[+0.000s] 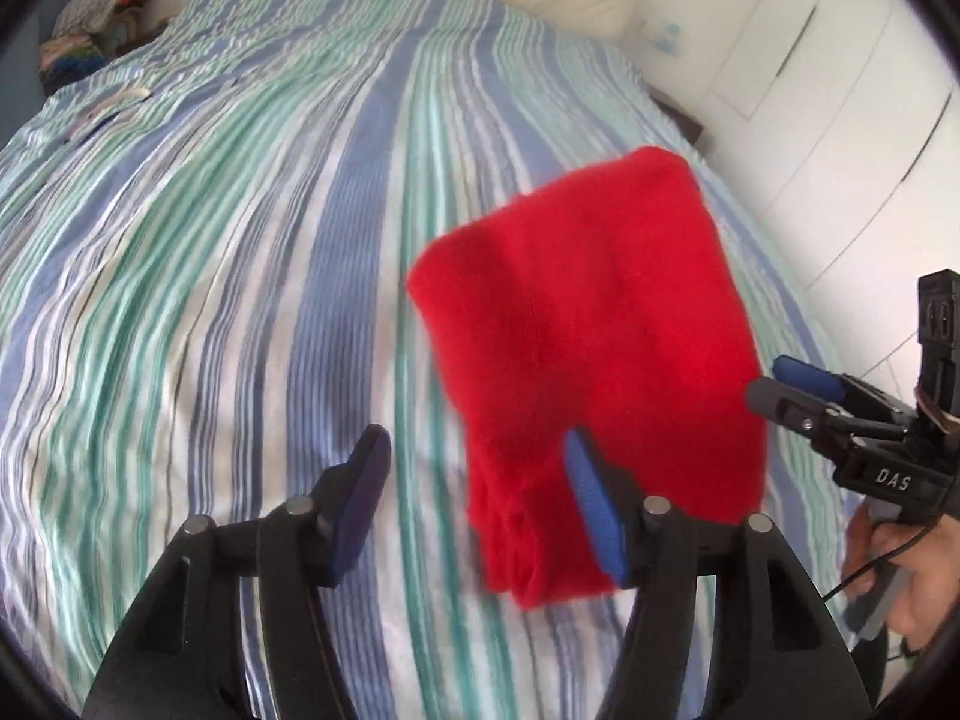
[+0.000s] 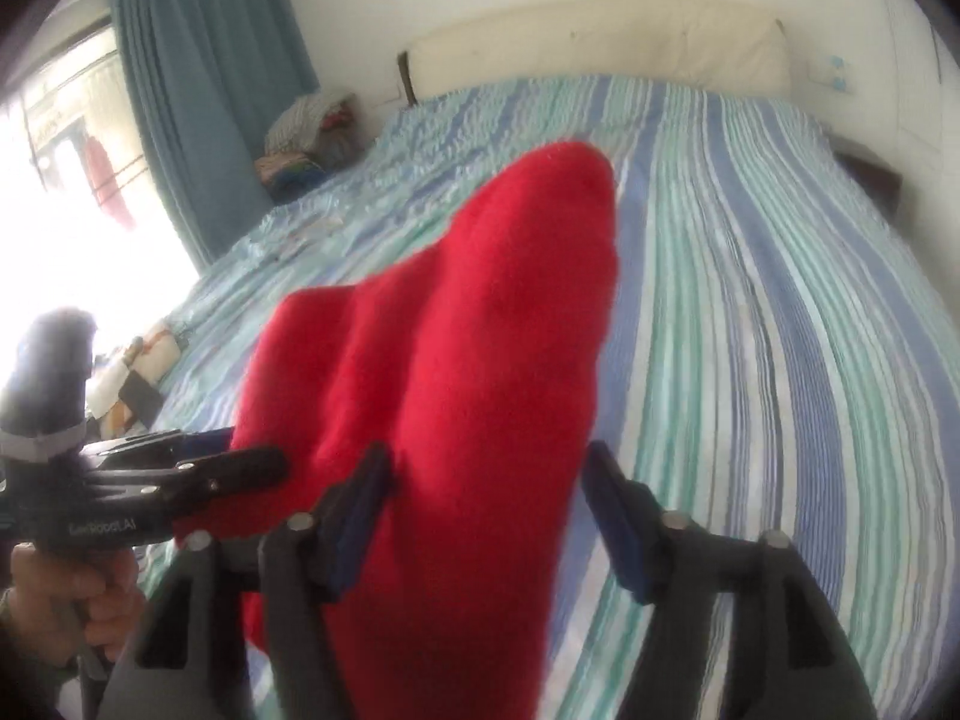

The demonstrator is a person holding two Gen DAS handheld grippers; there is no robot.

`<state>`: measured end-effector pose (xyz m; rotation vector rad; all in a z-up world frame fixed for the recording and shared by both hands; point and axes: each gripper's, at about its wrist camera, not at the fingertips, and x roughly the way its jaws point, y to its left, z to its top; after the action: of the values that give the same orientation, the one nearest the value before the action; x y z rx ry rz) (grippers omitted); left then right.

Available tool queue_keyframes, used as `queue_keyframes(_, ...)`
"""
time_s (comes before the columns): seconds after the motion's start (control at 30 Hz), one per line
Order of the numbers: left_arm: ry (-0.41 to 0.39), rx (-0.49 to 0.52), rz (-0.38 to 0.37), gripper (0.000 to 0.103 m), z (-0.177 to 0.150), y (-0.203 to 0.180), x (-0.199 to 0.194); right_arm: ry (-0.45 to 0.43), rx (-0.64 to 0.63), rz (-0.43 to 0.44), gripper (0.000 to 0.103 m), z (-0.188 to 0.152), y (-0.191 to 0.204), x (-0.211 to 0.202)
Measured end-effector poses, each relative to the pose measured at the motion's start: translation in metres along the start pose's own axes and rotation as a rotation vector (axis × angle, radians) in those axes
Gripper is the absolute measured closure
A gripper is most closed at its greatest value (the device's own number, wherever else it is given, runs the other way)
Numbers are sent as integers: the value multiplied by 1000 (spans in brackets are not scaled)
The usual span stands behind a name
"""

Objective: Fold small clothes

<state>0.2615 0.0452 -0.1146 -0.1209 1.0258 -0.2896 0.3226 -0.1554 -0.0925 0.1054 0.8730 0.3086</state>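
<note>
Red garment (image 1: 591,348): folded fleece-like piece, blurred, lying on or just over the striped bedspread (image 1: 240,270); which, cannot be told.

Left hand-held gripper (image 1: 474,501): jaws spread wide, the right blue pad at the garment's near edge, gripping nothing.

Right hand-held gripper (image 2: 486,516): jaws spread wide, the garment (image 2: 456,360) lying between and over them, not pinched.

Left wrist view only: the right hand-held gripper (image 1: 780,387) from the side at the garment's right edge, white wardrobe doors (image 1: 840,90).

Right wrist view only: blue curtain (image 2: 198,96), bright window, cream headboard (image 2: 600,42), clothes pile (image 2: 312,132).
</note>
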Motion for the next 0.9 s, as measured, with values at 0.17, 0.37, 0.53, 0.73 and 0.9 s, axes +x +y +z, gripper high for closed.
queue_keyframes(0.17, 41, 71, 91, 28, -109, -9, -15, 165, -10, -184, 23, -124, -36, -15)
queue_keyframes(0.37, -147, 158, 287, 4, -146, -52, -78, 192, 31, -310, 11, -198, -23, -64)
queue_keyframes(0.53, -248, 118, 377, 0, -138, -66, -119, 139, 28, -387, 9, -205, -7, -101)
queue_keyframes(0.73, -216, 82, 476, 1, -123, -61, -116, 77, -8, -399, 8, -198, 12, -134)
queue_keyframes(0.9, -193, 94, 404, 1, -120, -73, -134, 37, -33, -428, 7, -189, 23, -155)
